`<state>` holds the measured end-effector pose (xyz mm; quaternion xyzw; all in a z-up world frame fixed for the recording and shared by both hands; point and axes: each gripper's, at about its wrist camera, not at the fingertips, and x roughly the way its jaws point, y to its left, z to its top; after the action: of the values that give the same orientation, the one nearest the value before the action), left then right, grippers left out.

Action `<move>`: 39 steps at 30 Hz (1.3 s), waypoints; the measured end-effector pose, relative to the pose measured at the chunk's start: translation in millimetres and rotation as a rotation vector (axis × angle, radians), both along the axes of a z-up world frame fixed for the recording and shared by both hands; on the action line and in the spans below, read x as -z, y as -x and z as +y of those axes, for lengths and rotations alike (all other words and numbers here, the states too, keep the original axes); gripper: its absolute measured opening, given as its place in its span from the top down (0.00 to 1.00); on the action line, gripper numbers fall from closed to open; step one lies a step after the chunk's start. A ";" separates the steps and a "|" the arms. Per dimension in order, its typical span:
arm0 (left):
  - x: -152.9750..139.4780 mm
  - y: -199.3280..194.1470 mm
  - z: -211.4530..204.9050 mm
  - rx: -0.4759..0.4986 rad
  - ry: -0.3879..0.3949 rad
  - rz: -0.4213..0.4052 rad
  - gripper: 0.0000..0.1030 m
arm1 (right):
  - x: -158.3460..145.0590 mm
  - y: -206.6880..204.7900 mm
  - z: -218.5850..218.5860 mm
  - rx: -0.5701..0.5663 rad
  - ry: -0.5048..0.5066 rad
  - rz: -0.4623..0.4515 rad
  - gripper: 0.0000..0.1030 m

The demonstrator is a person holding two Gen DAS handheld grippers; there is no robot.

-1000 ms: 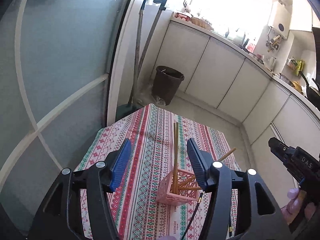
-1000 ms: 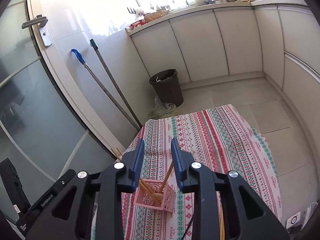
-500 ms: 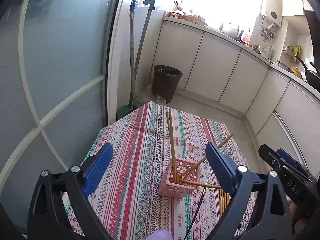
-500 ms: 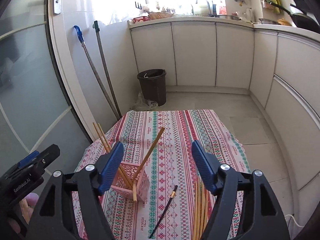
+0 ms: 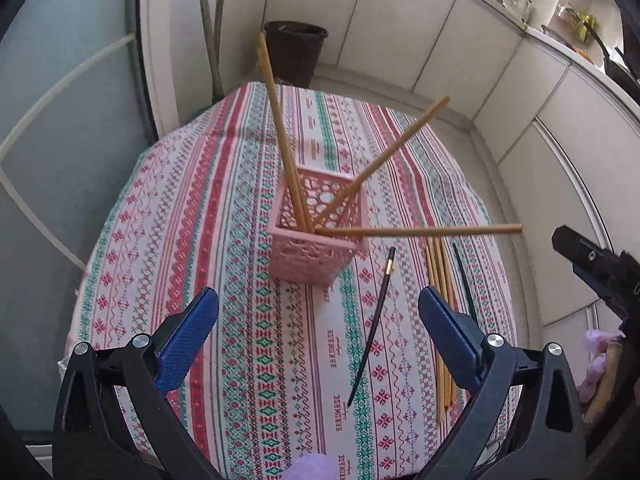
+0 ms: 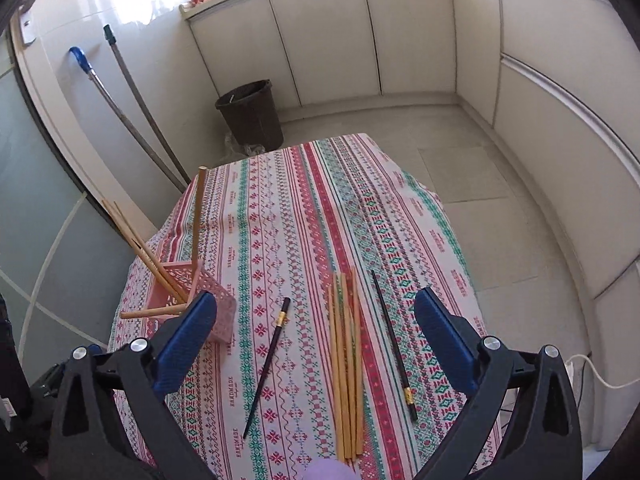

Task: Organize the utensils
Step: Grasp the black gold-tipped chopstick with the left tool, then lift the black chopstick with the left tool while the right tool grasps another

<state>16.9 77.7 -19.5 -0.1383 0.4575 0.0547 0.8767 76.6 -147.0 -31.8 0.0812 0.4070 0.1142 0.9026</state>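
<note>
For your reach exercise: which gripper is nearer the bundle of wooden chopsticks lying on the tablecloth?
Right. The right gripper hangs open straddling the wooden chopsticks; the left gripper faces the pink basket, chopsticks beside its right finger.

Left gripper [image 5: 319, 322], jaws spread wide, nothing between the blue pads [image 5: 188, 332]. Right gripper [image 6: 316, 328], likewise wide apart and empty, angled downward.

"HANDMADE" printed repeatedly along the striped tablecloth [image 6: 248, 360]
</note>
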 end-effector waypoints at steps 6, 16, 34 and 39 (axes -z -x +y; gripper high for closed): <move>31.7 -1.3 -48.3 0.161 -0.045 0.087 0.07 | 10.7 -12.6 -41.0 0.084 -0.085 0.101 0.07; 91.2 -3.1 -114.2 0.374 -0.126 0.265 0.07 | 31.9 -25.6 -88.4 0.193 -0.246 0.228 0.07; 126.8 -10.8 -79.4 0.342 -0.125 0.296 0.74 | 62.1 -37.4 -98.5 0.205 -0.279 0.333 0.07; 120.2 -12.7 -82.8 0.381 -0.138 0.293 0.95 | 74.7 -42.6 -98.4 0.217 -0.260 0.364 0.07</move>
<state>29.7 -5.0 -139.6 0.0199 0.5929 -0.0611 0.8027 119.2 -245.5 -106.5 0.2593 0.5336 0.0516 0.8033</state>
